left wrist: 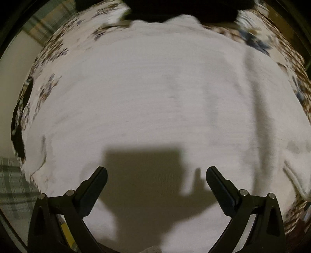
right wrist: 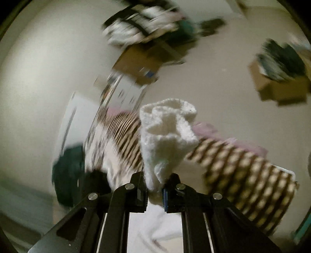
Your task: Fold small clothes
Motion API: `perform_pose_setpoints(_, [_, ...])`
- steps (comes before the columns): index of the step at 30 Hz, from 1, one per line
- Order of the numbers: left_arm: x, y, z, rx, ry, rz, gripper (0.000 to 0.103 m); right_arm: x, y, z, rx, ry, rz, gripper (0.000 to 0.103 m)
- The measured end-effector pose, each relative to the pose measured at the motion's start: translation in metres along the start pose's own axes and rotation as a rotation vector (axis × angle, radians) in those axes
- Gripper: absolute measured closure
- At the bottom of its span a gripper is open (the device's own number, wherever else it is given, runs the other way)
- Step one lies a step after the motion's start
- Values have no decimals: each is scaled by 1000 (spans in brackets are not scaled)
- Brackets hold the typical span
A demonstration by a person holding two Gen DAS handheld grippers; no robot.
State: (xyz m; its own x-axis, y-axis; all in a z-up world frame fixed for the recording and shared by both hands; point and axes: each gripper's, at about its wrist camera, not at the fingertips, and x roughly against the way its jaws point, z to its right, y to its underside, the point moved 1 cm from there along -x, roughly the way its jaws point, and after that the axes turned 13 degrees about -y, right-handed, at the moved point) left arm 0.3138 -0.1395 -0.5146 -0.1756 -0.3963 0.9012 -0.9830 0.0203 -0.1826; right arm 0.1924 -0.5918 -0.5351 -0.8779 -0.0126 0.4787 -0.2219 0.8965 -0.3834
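A white knit garment (left wrist: 147, 93) lies spread flat over a patterned bedspread (left wrist: 56, 44) and fills most of the left wrist view. My left gripper (left wrist: 156, 179) hovers open just above its near part, jaws wide apart, casting a shadow on the cloth. My right gripper (right wrist: 155, 184) is shut on a bunched fold of the white knit garment (right wrist: 167, 132), which stands up from between the fingers, lifted off the bed. The right wrist view is blurred by motion.
A brown-and-white patterned bedspread (right wrist: 243, 181) and pinkish cloth (right wrist: 241, 144) lie behind the lifted fold. A dark green cloth (right wrist: 68, 171) is at the left. Cardboard boxes (right wrist: 140, 64) and another box (right wrist: 281, 85) stand on the pale floor. A dark garment (left wrist: 178, 11) lies at the far edge.
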Motion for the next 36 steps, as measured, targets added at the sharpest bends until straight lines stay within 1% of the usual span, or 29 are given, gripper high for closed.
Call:
perform_pose_setpoints(2, [-11,1,-24,32,-8,-18,0,-41,38,-48,90,-10,-98,92])
perform_pose_setpoints(5, [-31,7,-62,93,-18,-49,0,-93,95,-98,186,-25,-202,92])
perform_pose_setpoints(8, [-48,20,-96,145,-34,-78,0,-149,174,-148,301,-35,-316,92])
perform_pose_setpoints(10, [-59,29,-120,184,-50,-95,0,-190,243,-180,396,-42,-404,92])
perform_pose_setpoints(11, [-64,32,-133,201,-54,-102,0,-202,266,-190,424,-43,-431,92])
perform_pose_setpoints(12, [-67,38,-142,219,-59,-111,0,-222,299,-201,466,-44,-482,92])
perform_pose_setpoints(13, [-71,43,-152,238,-66,-122,0,-234,325,-209,499,-39,-513,92])
perform_pose_setpoints(15, [-80,49,-170,271,-68,-144,0,-256,369,-220,555,-33,-582,92])
perform_pose_setpoints(16, [-84,52,-179,290,-69,-157,0,-267,396,-223,590,-25,-617,92])
perform_pose_setpoints(18, [-91,57,-193,319,-70,-172,0,-282,421,-220,647,-17,-664,92])
perform_pose_setpoints(19, [-94,59,-200,334,-70,-179,0,-287,445,-221,681,-13,-693,92])
perform_pose_setpoints(22, [-102,61,-216,365,-68,-191,0,-305,476,-218,741,0,-733,92])
perform_pose_setpoints(24, [-103,64,-219,378,-65,-197,0,-306,497,-217,744,1,-760,92])
perform_pose_setpoints(26, [-104,66,-223,387,-63,-196,0,-306,499,-227,741,1,-772,92])
perform_pose_setpoints(27, [-104,66,-225,390,-63,-195,0,-305,510,-227,740,-5,-785,92])
perform_pose_setpoints(30, [-104,69,-226,398,-56,-199,0,-297,521,-242,770,-3,-821,92])
perform_pose_setpoints(31, [-105,70,-228,401,-51,-204,0,-299,530,-244,788,14,-854,92])
perform_pose_setpoints(33, [-107,73,-235,420,-35,-212,0,-299,530,-244,774,26,-896,87])
perform_pose_setpoints(34, [-107,75,-240,438,-25,-212,0,-298,526,-244,737,5,-926,80])
perform_pose_setpoints(35, [-107,77,-246,460,-18,-211,0,-294,520,-245,706,-15,-944,61])
perform_pose_setpoints(36, [-108,79,-254,486,-12,-208,0,-290,512,-245,674,-31,-949,39])
